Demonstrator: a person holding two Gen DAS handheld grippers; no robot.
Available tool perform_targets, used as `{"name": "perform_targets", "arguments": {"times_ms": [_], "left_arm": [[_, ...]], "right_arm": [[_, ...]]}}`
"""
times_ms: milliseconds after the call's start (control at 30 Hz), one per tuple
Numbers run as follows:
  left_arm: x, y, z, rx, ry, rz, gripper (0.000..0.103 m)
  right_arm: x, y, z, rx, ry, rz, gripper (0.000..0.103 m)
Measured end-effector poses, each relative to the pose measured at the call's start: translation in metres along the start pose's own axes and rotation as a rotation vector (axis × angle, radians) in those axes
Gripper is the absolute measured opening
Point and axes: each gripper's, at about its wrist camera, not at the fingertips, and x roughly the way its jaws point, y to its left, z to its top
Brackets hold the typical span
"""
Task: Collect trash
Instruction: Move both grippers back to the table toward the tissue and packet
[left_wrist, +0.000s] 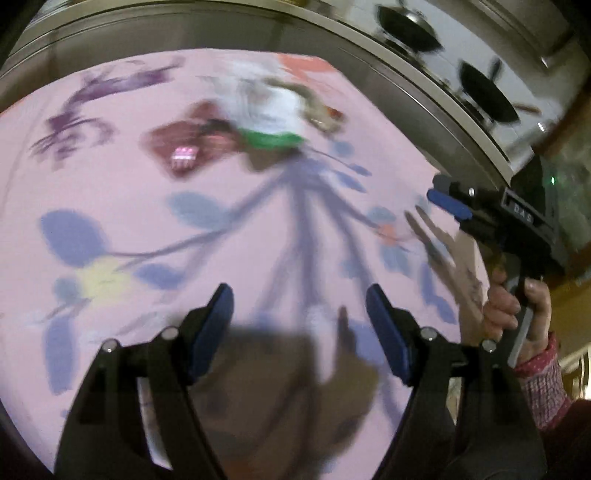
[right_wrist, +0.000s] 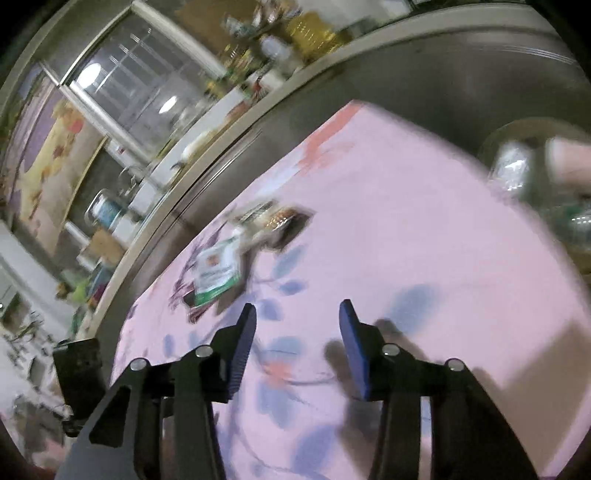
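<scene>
A pink floral tablecloth (left_wrist: 155, 221) covers the tabletop. Blurred wrappers (left_wrist: 266, 118) lie at twelve o'clock from the left gripper (left_wrist: 299, 317), eleven o'clock from the right gripper (right_wrist: 297, 332). Both jaws stand apart, holding nothing.

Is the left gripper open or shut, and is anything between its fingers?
Open. In the left wrist view, the left gripper has its blue pads wide apart, with only the pink tablecloth between them.
</scene>
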Motion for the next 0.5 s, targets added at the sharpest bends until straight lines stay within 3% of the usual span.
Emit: {"name": "perform_targets", "arguments": {"times_ms": [133,367,400,467,500], "left_arm": [[-0.021,0.035,0.007,-0.052,-0.071,0.05,0.071],[-0.04,0.067,0.011,-0.124,-0.117,0.046,0.071],[-0.04,0.07,0.011,-0.128,-0.116,0.047,0.071],[-0.039,0.07,0.012,-0.131,-0.119,0.046,0.071],[-0.038,0.07,0.013,-0.134,-0.121,0.043,0.071]], "right_arm": [[0.056,0.03,0.012,-0.026,0.09,0.03,0.04],[0.114,0.055,0.044,-0.06,0.1,-0.017,0.039],[0.12,0.054,0.048,-0.056,0.104,-0.013,0.035],[0.132,0.058,0.051,-0.064,0.118,-0.028,0.004],[0.13,0.056,0.051,-0.043,0.104,-0.03,0.002]]}}
